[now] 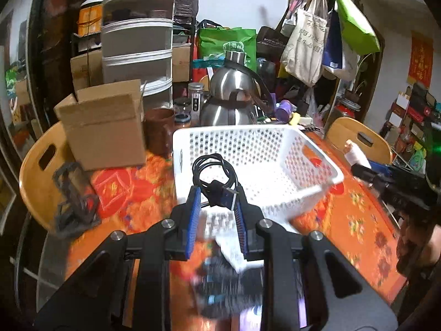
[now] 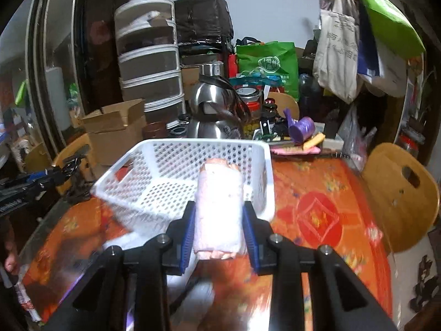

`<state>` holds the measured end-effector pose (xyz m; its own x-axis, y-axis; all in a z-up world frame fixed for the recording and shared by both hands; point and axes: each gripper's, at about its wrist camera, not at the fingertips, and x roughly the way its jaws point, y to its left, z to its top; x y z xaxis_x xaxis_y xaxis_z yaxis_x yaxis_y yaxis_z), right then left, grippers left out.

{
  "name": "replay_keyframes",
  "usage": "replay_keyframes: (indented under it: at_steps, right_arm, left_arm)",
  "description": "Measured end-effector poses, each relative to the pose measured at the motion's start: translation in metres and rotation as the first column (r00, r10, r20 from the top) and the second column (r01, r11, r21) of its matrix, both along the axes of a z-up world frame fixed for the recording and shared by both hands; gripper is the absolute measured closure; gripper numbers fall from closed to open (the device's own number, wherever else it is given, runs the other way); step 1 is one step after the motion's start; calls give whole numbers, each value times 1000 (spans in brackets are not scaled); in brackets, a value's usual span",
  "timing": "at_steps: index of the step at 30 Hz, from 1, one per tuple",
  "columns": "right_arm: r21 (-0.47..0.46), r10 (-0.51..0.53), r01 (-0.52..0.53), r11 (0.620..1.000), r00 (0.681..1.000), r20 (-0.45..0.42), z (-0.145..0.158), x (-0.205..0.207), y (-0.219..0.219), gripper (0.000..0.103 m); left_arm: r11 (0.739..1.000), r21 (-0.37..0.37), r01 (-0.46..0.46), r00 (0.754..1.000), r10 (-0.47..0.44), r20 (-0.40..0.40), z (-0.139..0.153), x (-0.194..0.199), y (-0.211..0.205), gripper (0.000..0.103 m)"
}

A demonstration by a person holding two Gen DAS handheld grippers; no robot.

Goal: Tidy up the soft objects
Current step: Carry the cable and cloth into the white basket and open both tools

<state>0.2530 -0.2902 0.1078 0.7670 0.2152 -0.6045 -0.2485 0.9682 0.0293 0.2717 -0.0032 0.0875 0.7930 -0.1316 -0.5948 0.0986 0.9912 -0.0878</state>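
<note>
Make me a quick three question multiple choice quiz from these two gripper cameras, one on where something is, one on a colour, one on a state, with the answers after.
1. Where does the steel kettle stand?
A. behind the white basket
B. inside the basket
C. on a chair

2. What colour is the coiled cable?
A. white
B. black
C. red

3. What is the right gripper doing?
A. open, holding nothing
B. shut on a cup
C. shut on the rolled pink towel

Answers: 1 A, the kettle rises beyond the basket's far rim. 2 B, the loops in the left gripper are black. 3 C, the blue pads press both sides of the towel roll.
</note>
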Motion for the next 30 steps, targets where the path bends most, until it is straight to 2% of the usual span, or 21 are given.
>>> replay_keyframes:
  at_steps: [2,7,11,12,13,14,15,16,17,19,23,30]
  right_arm:
    - [-36,-8,8,999,1000,-19,-3,23,7,72]
    - [-42,-26,23,999,997,-73,-19,61,13,72]
    - [-62,-24,18,998,994,-103,-33,77,16,71]
    - [-61,-31,25,998,994,-109,-36,79,16,71]
    - [-51,-31,26,998,993,-113,-37,81,16,70]
    - [-35,-28,24,999,992,-120,-38,83,15,67]
    - [-23,-30,28,999,992,-123,-39,84,15,51]
    - [-21,-38,36,999,993,-116,-39,84,14,33]
    - [-29,-42,39,999,994,-98,-38,82,15,30]
    - [-63,-43,39,997,997,-59,-35,77,17,29]
    - [-42,-37,35,999,998,-57,-32,70,19,29]
    - [-20,-30,29,999,998,-62,-31,51,16,28]
  left_arm:
    - [1000,-15,6,1000,-6,-30,1,29,-4,81]
    - [1000,3,2,994,-2,-108,-13,84,-22,81]
    - [1000,-10,10,989,-11,-147,-35,106,-26,79]
    - [1000,-14,12,988,-14,-152,-39,108,-27,69]
    - [1000,-23,4,987,-8,-161,-43,109,-25,46]
    - [999,-34,0,987,-6,-162,-45,111,-24,34]
    - [999,-42,2,989,-8,-151,-46,110,-23,21]
    - [999,-44,2,990,-8,-138,-47,108,-22,20]
    - [999,-41,3,991,-9,-134,-47,106,-21,20]
    - [999,-48,13,990,-19,-137,-47,102,-20,20]
    - [998,-65,20,993,-27,-118,-46,86,-14,20]
    - [999,-40,16,995,-20,-96,-54,40,-2,20]
